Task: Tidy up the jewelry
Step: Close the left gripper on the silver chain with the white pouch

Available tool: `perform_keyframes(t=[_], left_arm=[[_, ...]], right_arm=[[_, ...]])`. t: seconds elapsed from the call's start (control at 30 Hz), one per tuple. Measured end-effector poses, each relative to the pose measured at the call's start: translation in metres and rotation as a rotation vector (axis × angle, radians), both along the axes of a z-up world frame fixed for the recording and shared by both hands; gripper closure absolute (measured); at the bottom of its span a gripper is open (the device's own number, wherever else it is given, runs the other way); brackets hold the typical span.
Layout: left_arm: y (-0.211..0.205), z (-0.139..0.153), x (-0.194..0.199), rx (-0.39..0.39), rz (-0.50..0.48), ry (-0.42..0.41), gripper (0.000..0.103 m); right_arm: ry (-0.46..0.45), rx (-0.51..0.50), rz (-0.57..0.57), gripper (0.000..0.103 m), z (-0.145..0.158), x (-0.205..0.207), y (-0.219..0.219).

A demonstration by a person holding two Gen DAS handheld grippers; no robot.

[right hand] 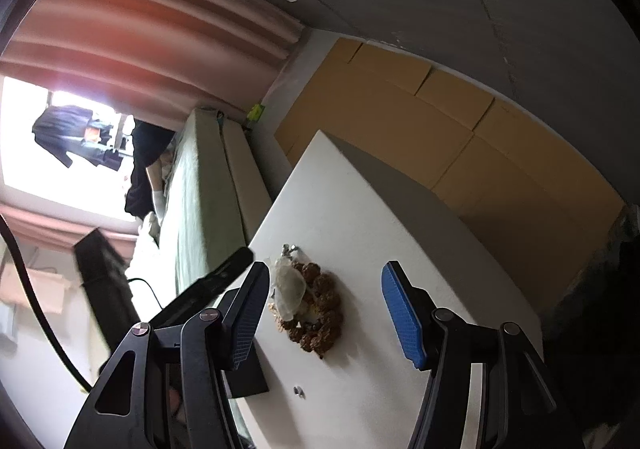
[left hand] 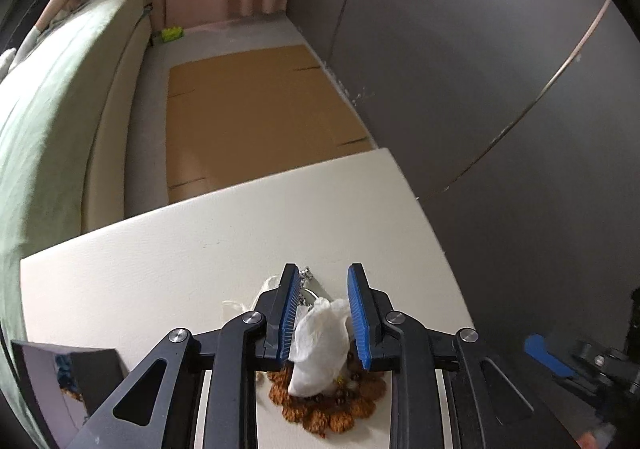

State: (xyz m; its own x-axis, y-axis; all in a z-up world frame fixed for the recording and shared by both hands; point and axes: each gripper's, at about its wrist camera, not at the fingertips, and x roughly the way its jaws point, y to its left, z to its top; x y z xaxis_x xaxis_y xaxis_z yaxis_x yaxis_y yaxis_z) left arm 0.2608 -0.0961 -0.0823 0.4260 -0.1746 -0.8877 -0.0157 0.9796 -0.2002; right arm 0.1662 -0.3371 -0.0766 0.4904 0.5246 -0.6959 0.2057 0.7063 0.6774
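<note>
A brown crocheted flower mat [left hand: 332, 405] lies on the white table [left hand: 160, 261]. A white translucent pouch [left hand: 320, 345] sits on it, with a silver chain piece [left hand: 307, 274] just beyond. My left gripper [left hand: 324, 281] is open, its blue pads on either side of the pouch. In the right wrist view the mat [right hand: 320, 309], pouch [right hand: 289, 289] and chain [right hand: 289, 248] lie ahead of my right gripper [right hand: 324, 281], which is wide open and empty above the table [right hand: 360, 209]. A small silver piece [right hand: 298, 391] lies near the front edge.
A dark box [left hand: 80, 373] stands at the table's left corner, also seen in the right wrist view [right hand: 244, 377]. Flattened cardboard [left hand: 256, 113] covers the floor beyond. A green-covered bed [left hand: 52, 109] is at left, a grey wall [left hand: 480, 69] at right.
</note>
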Motion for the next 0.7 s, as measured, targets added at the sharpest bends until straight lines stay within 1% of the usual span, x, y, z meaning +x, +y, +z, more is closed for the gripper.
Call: perform_keyframes(t=[0.03,0.17,0.2,0.3,0.37,0.47,0.5,0.53,0.57,0.6,0.63,0.67,0.7], left_arm=[[0.0,-0.004,0.002,-0.004,-0.002,0.013,0.075],[0.0,-0.019,0.007,0.031,0.005,0.059,0.073],[0.001,-0.021,0.007,0.035,0.008,0.066,0.071],[0.006,-0.025,0.009,0.05,0.026,0.065,0.05],[0.008,-0.029,0.01,0.06,0.032,0.065,0.049],[0.01,-0.038,0.011,0.049,0.03,0.085,0.049],[0.01,-0.036,0.01,0.056,0.025,0.066,0.05],[0.01,-0.037,0.01,0.065,0.021,0.071,0.054],[0.009,-0.036,0.009,0.077,0.019,0.06,0.058],[0.01,-0.036,0.006,0.089,0.019,0.057,0.066],[0.012,-0.036,0.006,0.094,0.021,0.056,0.08],[0.015,-0.036,0.006,0.106,0.025,0.059,0.089],[0.018,-0.036,0.006,0.094,0.024,0.061,0.09]], right_arm=[[0.003,0.002,-0.003,0.044,-0.001,0.0,-0.002],[0.019,0.002,-0.005,0.044,-0.004,-0.001,-0.004],[0.02,0.002,-0.005,0.044,-0.003,-0.001,-0.004],[0.018,0.006,-0.003,0.044,-0.002,-0.001,-0.003],[0.018,0.009,-0.004,0.044,-0.002,-0.002,-0.003],[0.022,0.012,-0.006,0.044,-0.003,-0.001,-0.004],[0.023,0.014,-0.007,0.044,-0.002,-0.001,-0.004],[0.023,0.014,-0.009,0.044,-0.002,-0.001,-0.004],[0.024,0.013,-0.01,0.044,-0.002,-0.001,-0.004],[0.024,0.012,-0.012,0.044,-0.002,-0.001,-0.004],[0.024,0.009,-0.012,0.044,-0.002,-0.001,-0.004],[0.027,0.001,-0.011,0.044,-0.003,0.0,-0.003],[0.032,-0.006,-0.008,0.044,-0.004,0.0,-0.001]])
